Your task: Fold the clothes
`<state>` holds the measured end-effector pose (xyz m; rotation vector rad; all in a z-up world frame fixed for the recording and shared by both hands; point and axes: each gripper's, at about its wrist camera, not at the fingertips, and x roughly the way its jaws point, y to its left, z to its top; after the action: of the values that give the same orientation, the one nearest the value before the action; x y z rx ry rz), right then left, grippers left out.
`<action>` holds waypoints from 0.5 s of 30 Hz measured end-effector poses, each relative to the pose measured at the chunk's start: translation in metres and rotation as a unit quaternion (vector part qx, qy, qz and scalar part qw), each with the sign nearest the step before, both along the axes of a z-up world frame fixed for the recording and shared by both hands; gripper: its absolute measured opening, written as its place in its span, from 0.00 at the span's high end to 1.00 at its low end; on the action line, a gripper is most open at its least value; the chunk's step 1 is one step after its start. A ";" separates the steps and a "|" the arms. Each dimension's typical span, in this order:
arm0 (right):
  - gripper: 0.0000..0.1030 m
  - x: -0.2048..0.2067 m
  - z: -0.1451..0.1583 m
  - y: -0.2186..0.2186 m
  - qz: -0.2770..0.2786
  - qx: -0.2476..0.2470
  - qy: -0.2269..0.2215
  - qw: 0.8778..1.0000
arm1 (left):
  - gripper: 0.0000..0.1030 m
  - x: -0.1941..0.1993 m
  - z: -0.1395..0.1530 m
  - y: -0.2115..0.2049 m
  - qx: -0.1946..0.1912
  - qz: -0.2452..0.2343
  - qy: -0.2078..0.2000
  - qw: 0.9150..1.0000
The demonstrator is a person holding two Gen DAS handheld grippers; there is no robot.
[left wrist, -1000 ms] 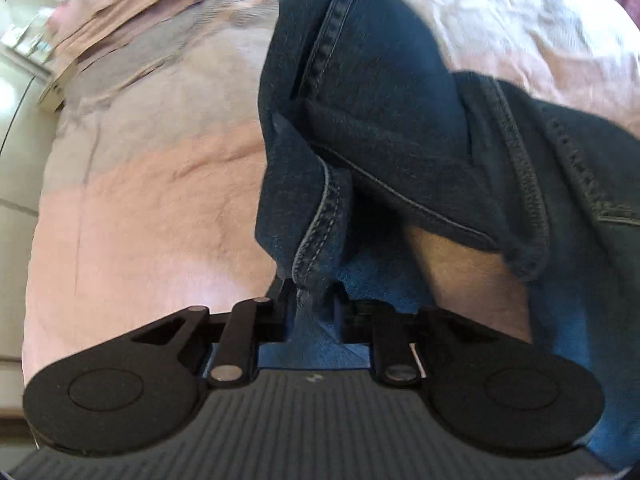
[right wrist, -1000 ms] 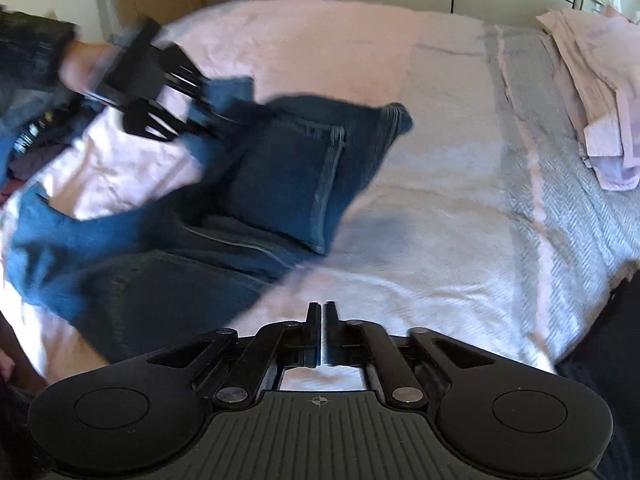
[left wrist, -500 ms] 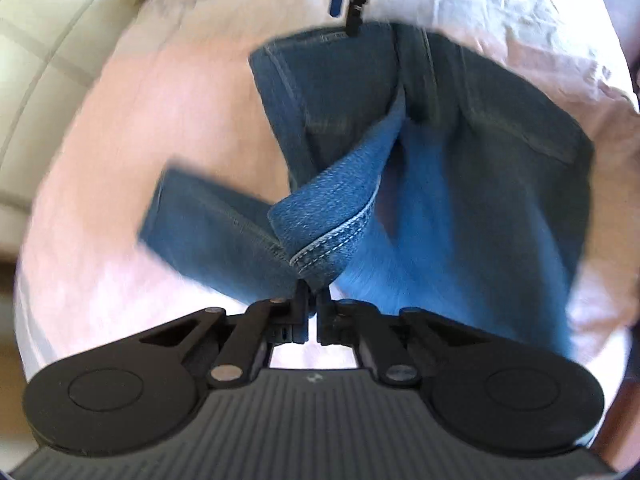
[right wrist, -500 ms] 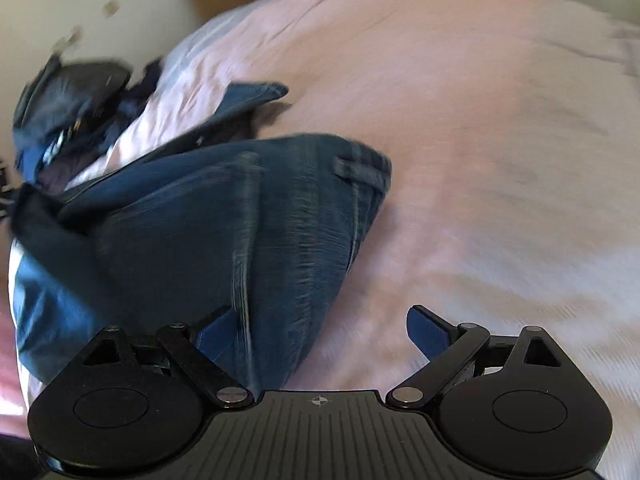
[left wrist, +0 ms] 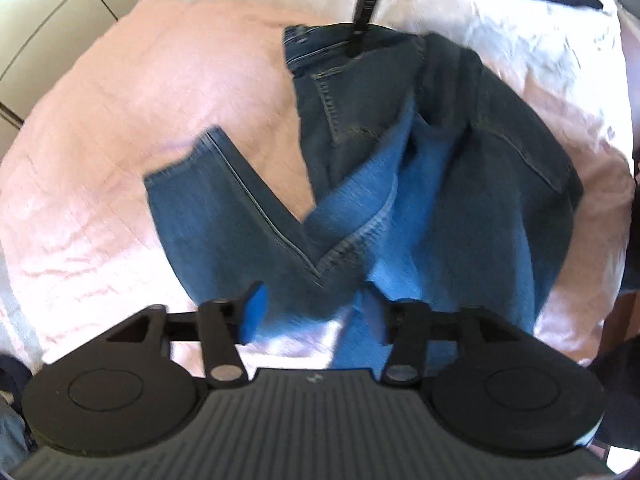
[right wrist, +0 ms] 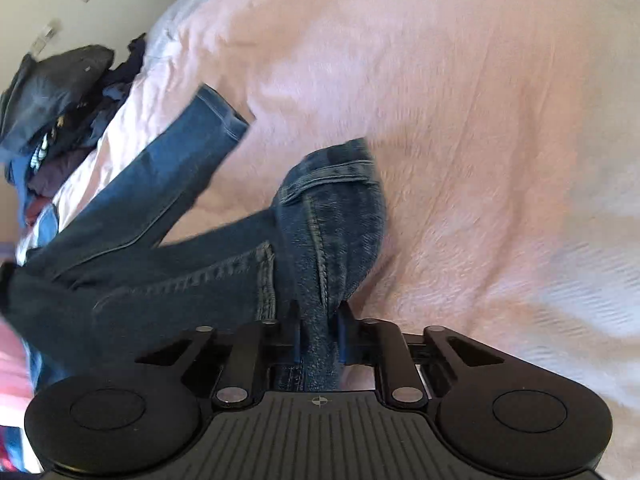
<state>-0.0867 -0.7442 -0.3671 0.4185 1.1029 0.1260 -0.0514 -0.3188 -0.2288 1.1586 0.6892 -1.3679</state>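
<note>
right wrist view shows the right gripper [right wrist: 319, 332] clamped on a thick bunch of the jeans [right wrist: 168, 264] at the waistband end, denim pinched between its two fingers, while the legs trail off to the left across the pink bedspread [right wrist: 460, 120]. in the left wrist view the left gripper [left wrist: 312, 312] has its fingers spread apart with nothing between them, hovering just above the crotch seam where one leg splays out to the left and the seat lies rumpled and partly doubled over. the jeans look heavy and limp for cloth: denim drapes but holds creases, and its seams and waistband are stiffer and thicker than the panels, so those give the surest hold. a grip on a hem or the waistband corner should slip less than one on flat fabric. a pile of dark clothes [right wrist: 60, 100] sits at the bed's far edge.
</note>
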 end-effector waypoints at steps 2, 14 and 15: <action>0.88 -0.012 0.019 0.006 -0.006 -0.020 -0.014 1.000 | 0.34 0.006 0.000 -0.006 -0.002 -0.033 -0.005 0.999; 0.89 -0.081 0.122 0.038 -0.102 -0.089 -0.095 0.986 | 0.95 0.031 -0.044 -0.035 0.007 -0.180 -0.094 0.979; 0.89 -0.079 0.133 0.037 -0.103 -0.096 -0.109 0.984 | 0.95 0.043 -0.028 -0.038 -0.011 -0.153 -0.107 0.982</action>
<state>-0.1661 -0.7067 -0.2338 0.3353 0.8412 -0.1149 -0.0081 -0.3567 -0.2566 1.4125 0.3511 -1.4712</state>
